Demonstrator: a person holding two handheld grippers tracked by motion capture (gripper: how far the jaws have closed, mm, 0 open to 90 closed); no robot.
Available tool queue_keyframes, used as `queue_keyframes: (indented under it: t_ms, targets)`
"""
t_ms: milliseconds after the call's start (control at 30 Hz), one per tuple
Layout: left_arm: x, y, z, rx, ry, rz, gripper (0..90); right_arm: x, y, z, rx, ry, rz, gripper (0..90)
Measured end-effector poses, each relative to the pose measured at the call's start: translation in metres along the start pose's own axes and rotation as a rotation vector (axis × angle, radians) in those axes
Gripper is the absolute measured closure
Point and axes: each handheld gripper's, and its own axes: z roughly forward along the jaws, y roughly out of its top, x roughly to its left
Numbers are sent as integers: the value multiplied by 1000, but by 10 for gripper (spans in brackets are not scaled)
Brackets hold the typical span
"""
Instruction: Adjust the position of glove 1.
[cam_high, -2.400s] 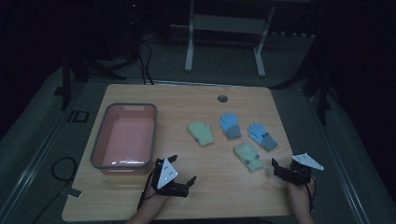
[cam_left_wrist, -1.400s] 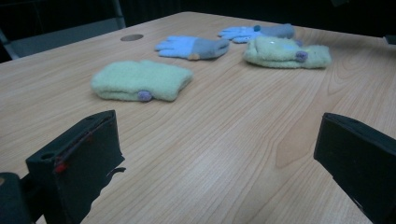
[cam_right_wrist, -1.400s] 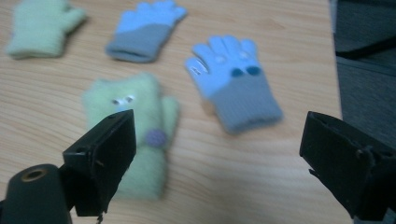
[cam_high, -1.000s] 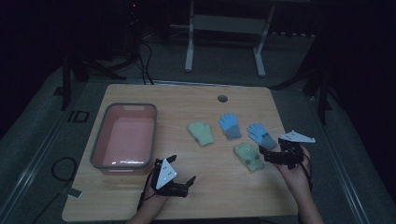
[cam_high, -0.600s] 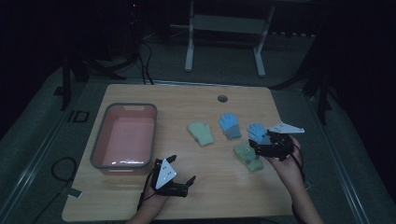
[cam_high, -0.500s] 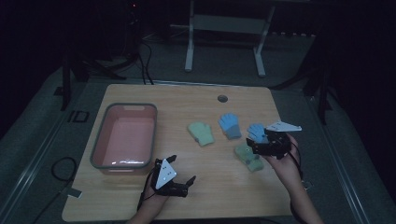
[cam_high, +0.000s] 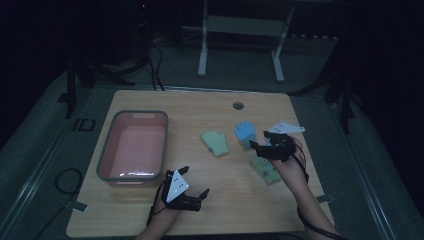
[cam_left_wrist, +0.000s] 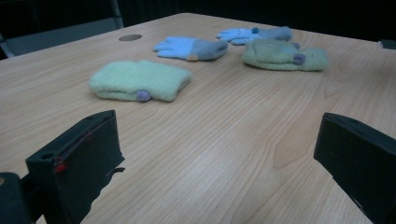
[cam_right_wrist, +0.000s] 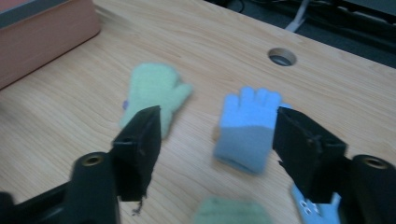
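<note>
Blue glove (cam_right_wrist: 247, 129) flat on table (cam_right_wrist: 70, 121)

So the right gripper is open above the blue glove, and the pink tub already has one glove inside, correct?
Not quite. The right gripper is open by the blue glove, but the pink tub has no glove inside, as the high view shows.

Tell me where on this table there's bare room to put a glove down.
Bare wood lies between the pink bin and the green mitten, and along the far edge around the round hole. It is crowded on the right, where blue glove, second green mitten and right tool bunch together.
</note>
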Motion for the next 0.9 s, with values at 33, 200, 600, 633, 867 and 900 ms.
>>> queue_keyframes:
  t_ms: [33, 200, 600, 633, 867, 900]
  targets:
    - [0, 0, 0, 0, 0, 0, 9, 2, 2, 3, -1, 9, 0, 366]
    - [0, 0, 0, 0, -1, 2, 9, 9, 7, 18, 7, 67, -24, 401]
    - [0, 0, 0, -1, -3, 2, 9, 26, 12, 64, 86, 135, -62, 447]
    - [0, 0, 0, -1, -4, 2, 9, 27, 13, 68, 93, 136, -65, 448]
    - [0, 0, 0, 0, -5, 4, 9, 34, 15, 98, 113, 155, -46, 495]
    - [0, 0, 0, -1, -5, 4, 9, 35, 15, 102, 117, 158, -48, 503]
